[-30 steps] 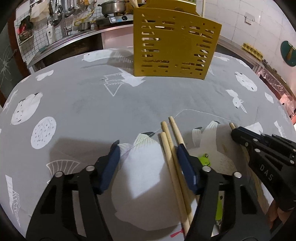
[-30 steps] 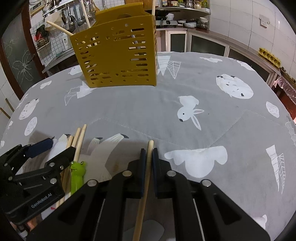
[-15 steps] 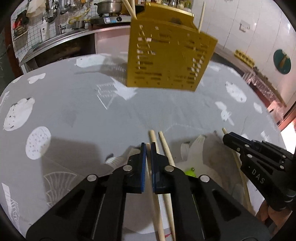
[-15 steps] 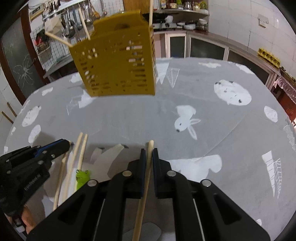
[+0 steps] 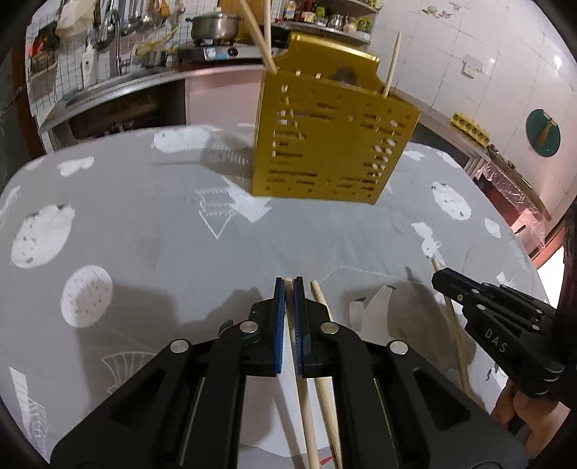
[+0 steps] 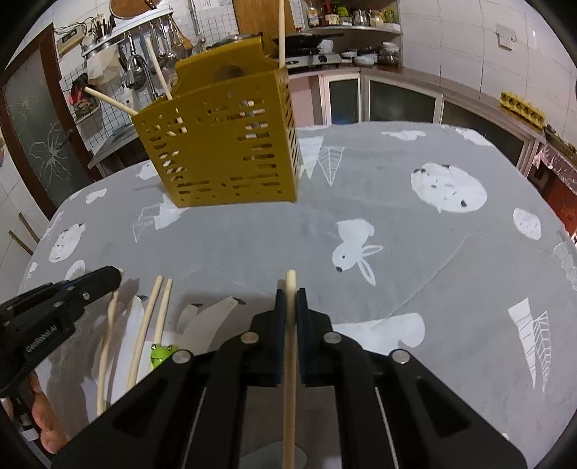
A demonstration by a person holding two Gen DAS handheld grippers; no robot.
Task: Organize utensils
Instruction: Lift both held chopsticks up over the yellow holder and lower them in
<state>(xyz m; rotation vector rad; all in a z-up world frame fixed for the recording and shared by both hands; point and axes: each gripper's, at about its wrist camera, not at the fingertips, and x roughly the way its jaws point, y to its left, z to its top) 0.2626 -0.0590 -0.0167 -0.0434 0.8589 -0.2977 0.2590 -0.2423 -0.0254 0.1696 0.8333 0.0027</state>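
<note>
Left wrist view: the left gripper point(image 5: 288, 285) has its blue-padded jaws pressed together on a wooden chopstick point(image 5: 301, 382), whose tip shows between the pads and whose shaft runs back under the gripper body. A second loose chopstick point(image 5: 324, 375) lies just beside it to the right, on the grey animal-print tablecloth point(image 5: 144, 223) near the table's near edge. The yellow slotted utensil holder point(image 5: 328, 144) stands toward the far edge of the table, with several chopsticks point(image 5: 259, 32) poking out of its top. At the right, the right gripper point(image 5: 438, 279) holds another chopstick point(image 5: 452, 324) above the cloth.

Right wrist view: the right gripper point(image 6: 290, 290) is clamped narrowly on its chopstick point(image 6: 290, 378), tip sticking out forward. The utensil holder point(image 6: 227, 144) sits at the far left part of the table. At the near left edge the left gripper point(image 6: 115, 276) carries its chopstick point(image 6: 106, 346); two loose chopsticks point(image 6: 151, 324) and a green frog-topped utensil point(image 6: 161, 353) lie beside it on the cloth point(image 6: 414, 234).
</note>
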